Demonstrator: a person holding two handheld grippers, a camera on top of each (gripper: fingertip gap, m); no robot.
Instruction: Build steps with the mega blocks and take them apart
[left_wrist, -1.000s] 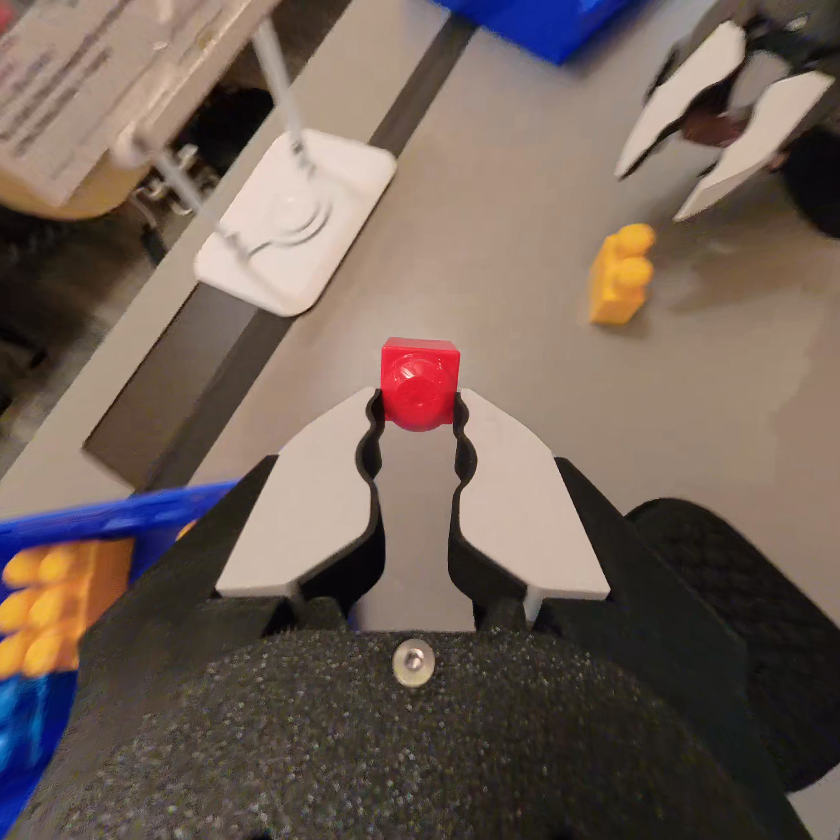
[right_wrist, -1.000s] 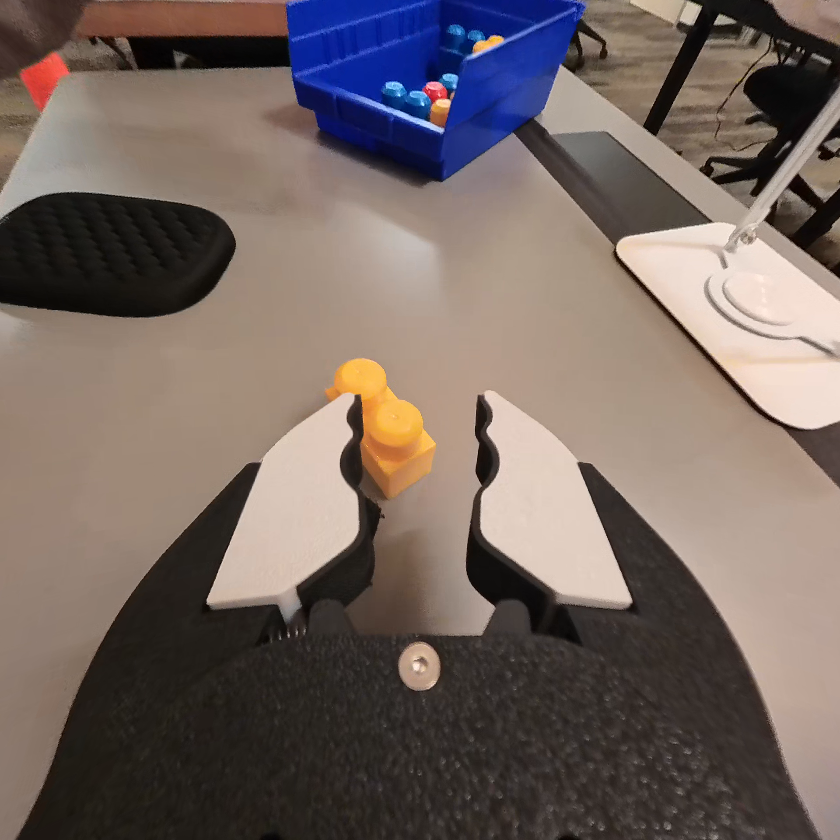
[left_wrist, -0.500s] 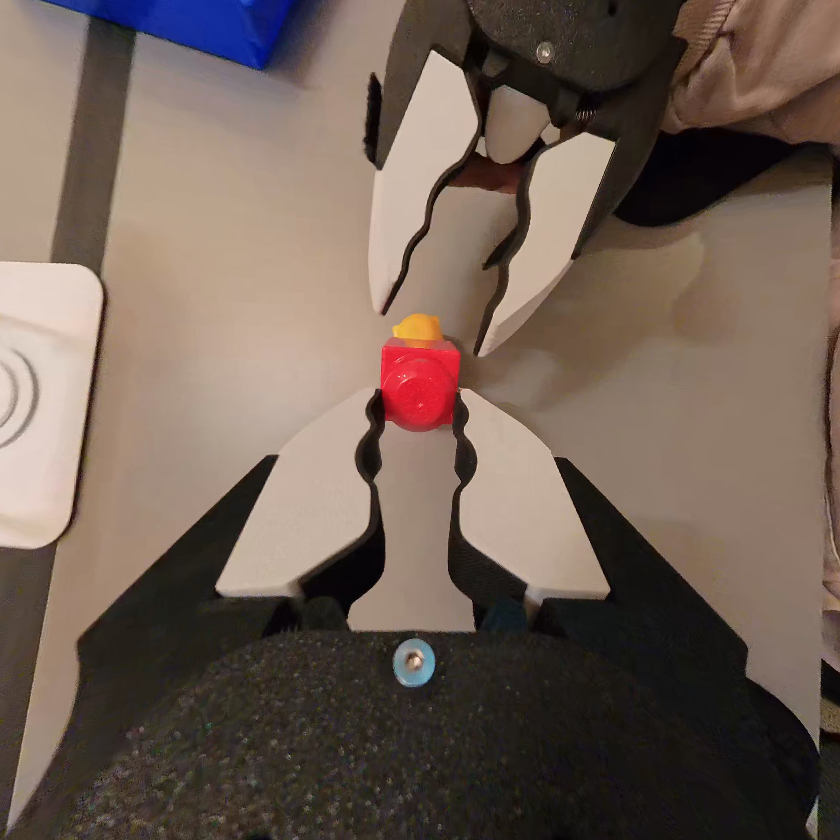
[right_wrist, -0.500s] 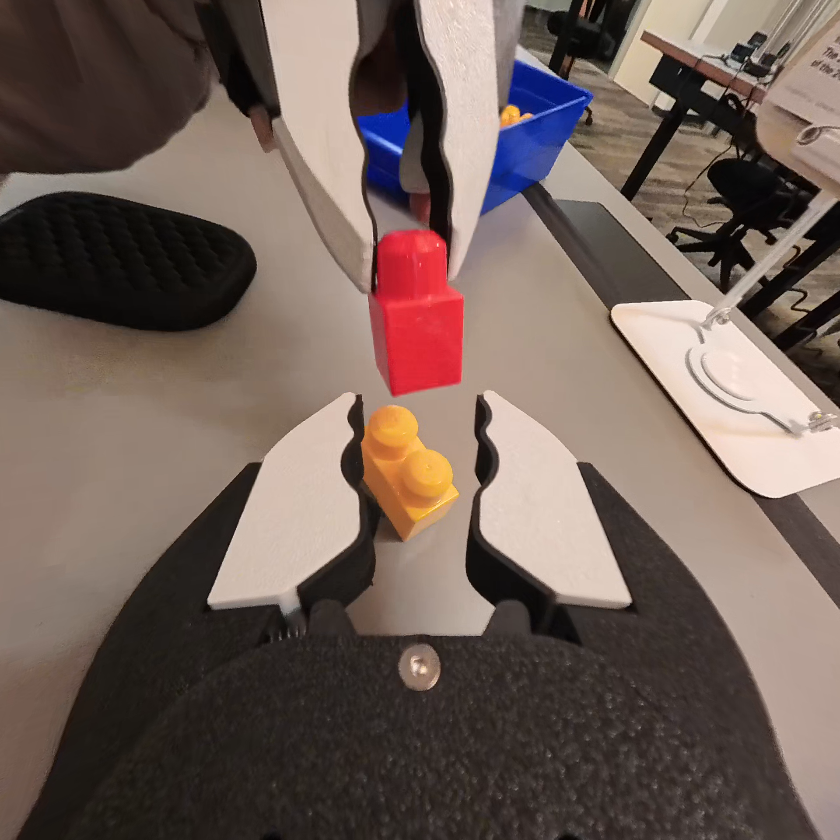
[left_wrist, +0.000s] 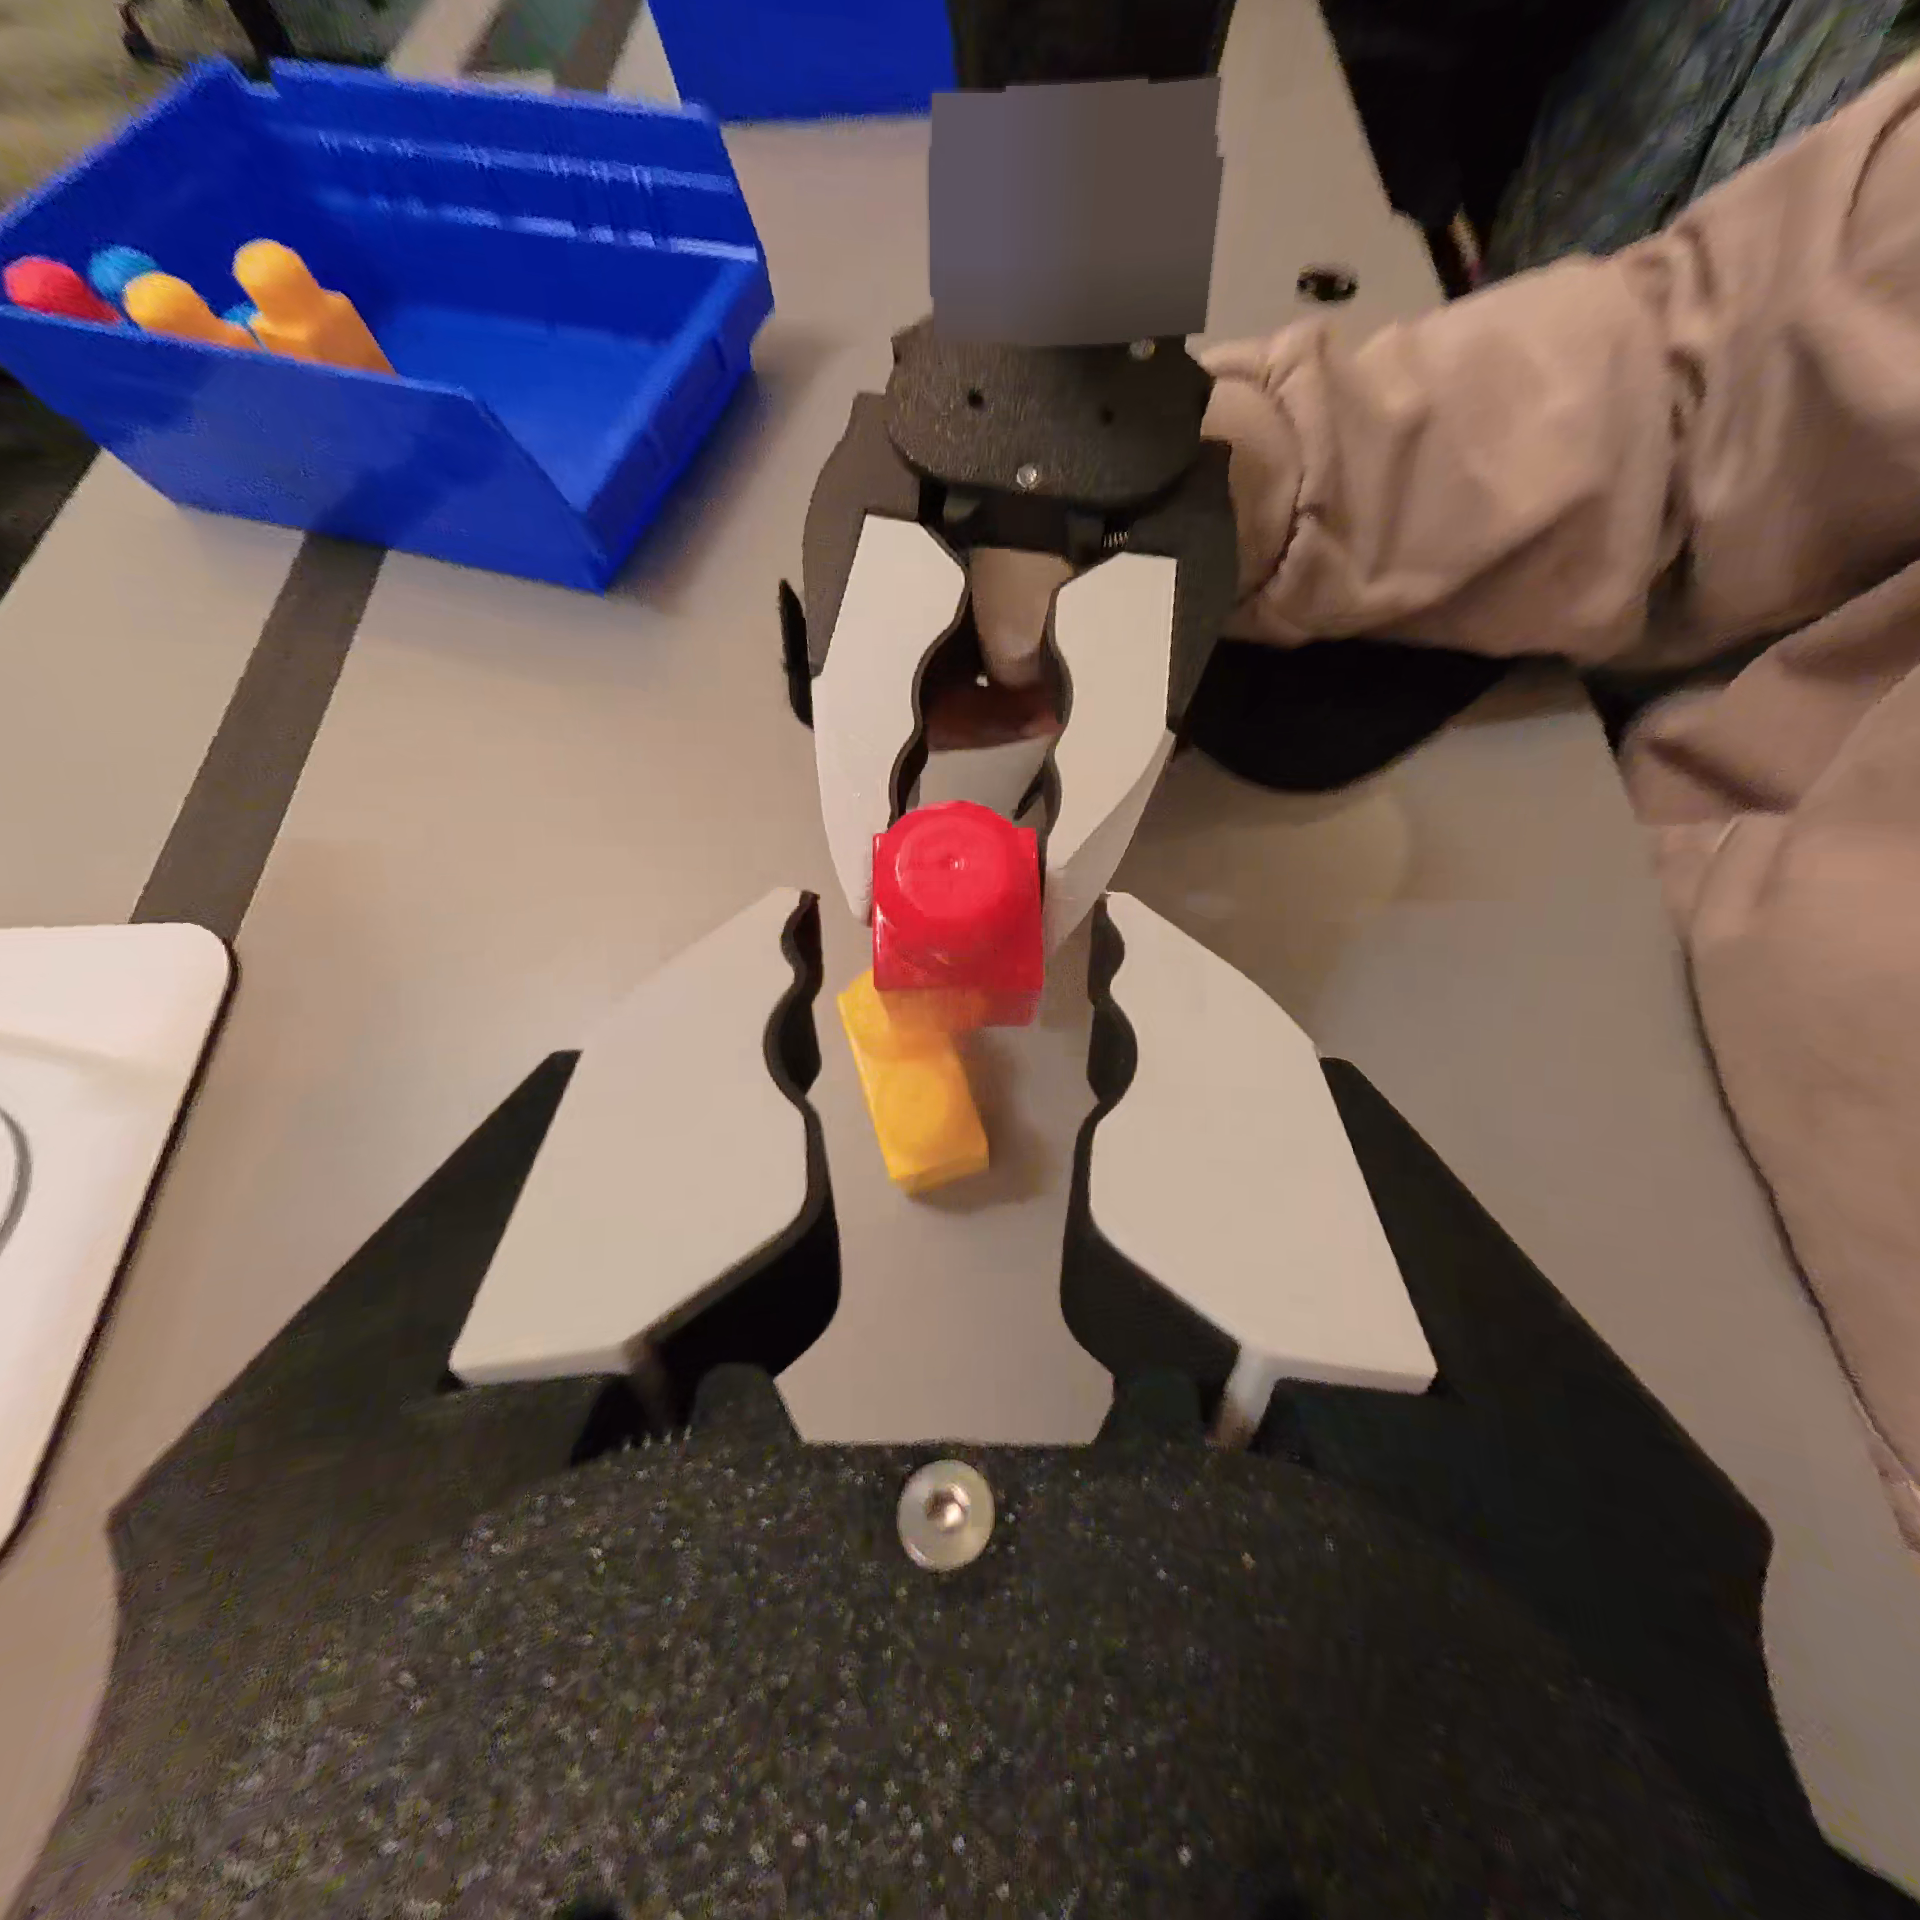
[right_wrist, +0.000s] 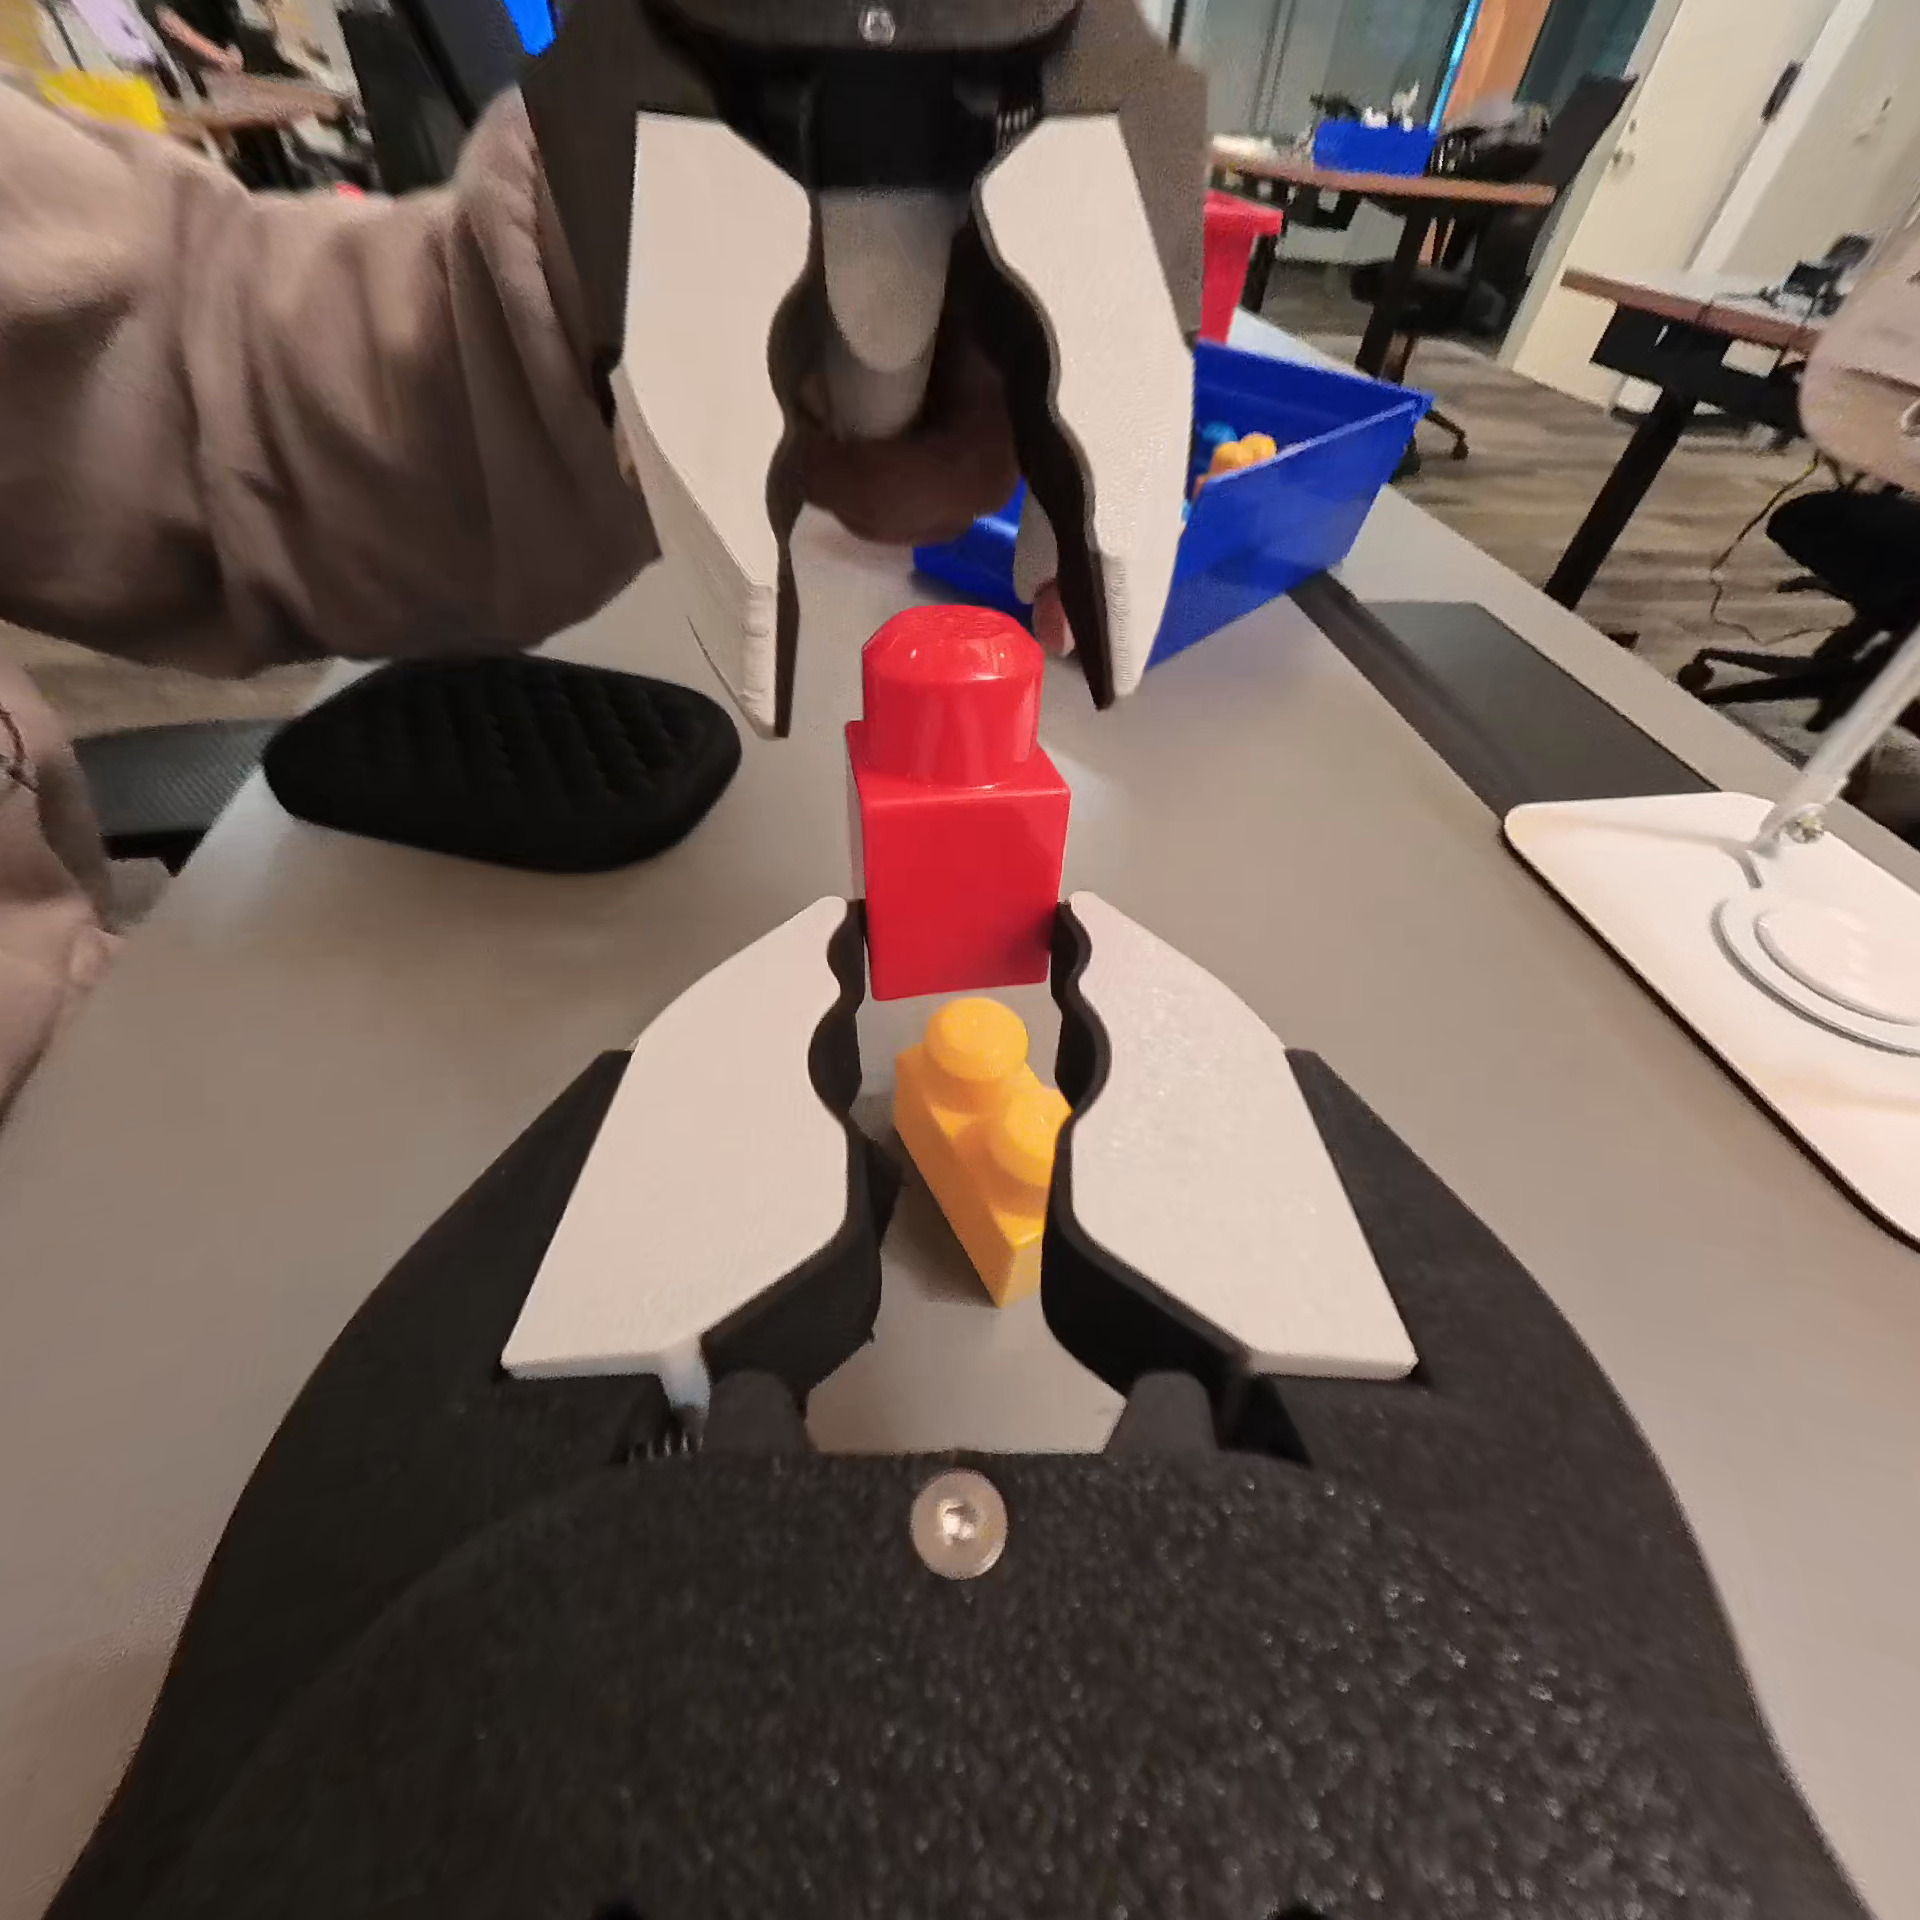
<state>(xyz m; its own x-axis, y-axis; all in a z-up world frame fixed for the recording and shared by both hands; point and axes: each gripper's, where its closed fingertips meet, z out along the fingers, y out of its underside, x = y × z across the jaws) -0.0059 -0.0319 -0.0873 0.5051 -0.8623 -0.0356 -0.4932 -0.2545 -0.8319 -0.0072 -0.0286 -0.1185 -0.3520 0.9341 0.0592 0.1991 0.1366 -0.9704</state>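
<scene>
A red single-stud block (right_wrist: 956, 873) stands upright between my right gripper's (right_wrist: 956, 909) fingertips, whose pads press on its two sides. It hangs just over the far end of a yellow two-stud block (right_wrist: 987, 1143), which lies on the grey table between the right fingers. My left gripper (right_wrist: 935, 707) is open above the red block's stud, with a gap on each side. In the left wrist view, the red block (left_wrist: 956, 904) sits in the right gripper's tips. The yellow block (left_wrist: 925, 1112) lies untouched between the open fingers of my left gripper (left_wrist: 953, 904).
A blue bin (left_wrist: 436, 457) holding several blocks stands at the back; it also shows in the right wrist view (right_wrist: 1278, 520). A white lamp base (right_wrist: 1714, 935) sits at the right. A black pad (right_wrist: 499, 758) lies at the left. A person's sleeve (left_wrist: 1507, 447) reaches in. Both grippers' tips are close together, under 4 cm apart.
My left gripper carried the red block over the yellow one, then opened and let it go. My right gripper closed on the red block's sides and now holds it.
</scene>
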